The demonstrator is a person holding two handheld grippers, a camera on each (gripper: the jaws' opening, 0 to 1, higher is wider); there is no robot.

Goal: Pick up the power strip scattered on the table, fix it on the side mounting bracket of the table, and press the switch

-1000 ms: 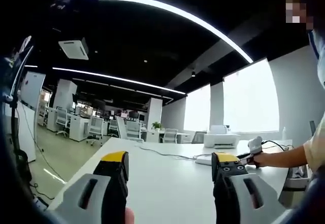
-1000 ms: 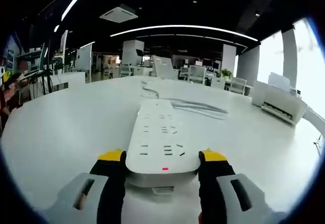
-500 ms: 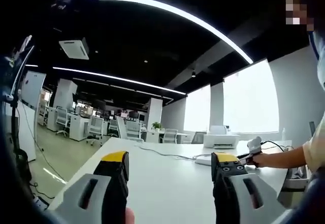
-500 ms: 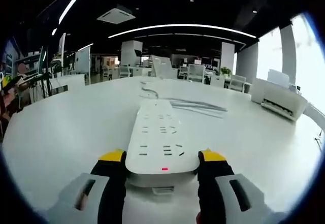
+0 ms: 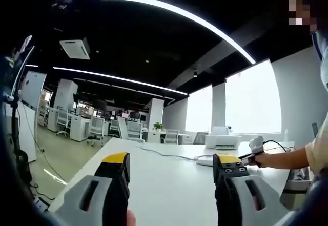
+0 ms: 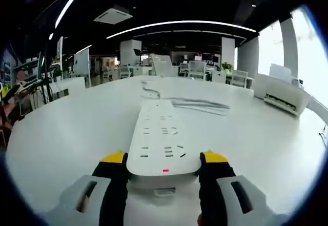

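— White plastic, is that the power strip (image 6: pixel 163 136) I see in your right gripper view?

— Yes. My right gripper (image 6: pixel 164 159) has it pinched by its near end, one yellow-tipped jaw against each long side. A small red mark shows on that end, between the jaws. The strip runs straight away from me over the white table (image 6: pixel 66 134), socket face up, and its cable (image 6: pixel 197 104) trails on from the far end across the tabletop.

— Is it lying on the table or lifted?

— I cannot tell. It sits low over the middle of the tabletop, well clear of every edge.

— And your left gripper (image 5: pixel 171 165)?

— Spread wide, with nothing between the jaws. In the left gripper view it is held near the table's front edge, pointing down the length of the table.

— Anything else there?

— My right hand (image 5: pixel 262 159) reaches in from the right side, over the tabletop. Beyond it a white printer (image 5: pixel 223 140) stands towards the far edge, below a bright window (image 5: pixel 252 99). In the right gripper view the printer (image 6: pixel 282 99) is by the right edge.

— And past the table?

— An open office with desks and chairs (image 5: pixel 97 127), a dark ceiling and long light strips (image 5: pixel 174 13).
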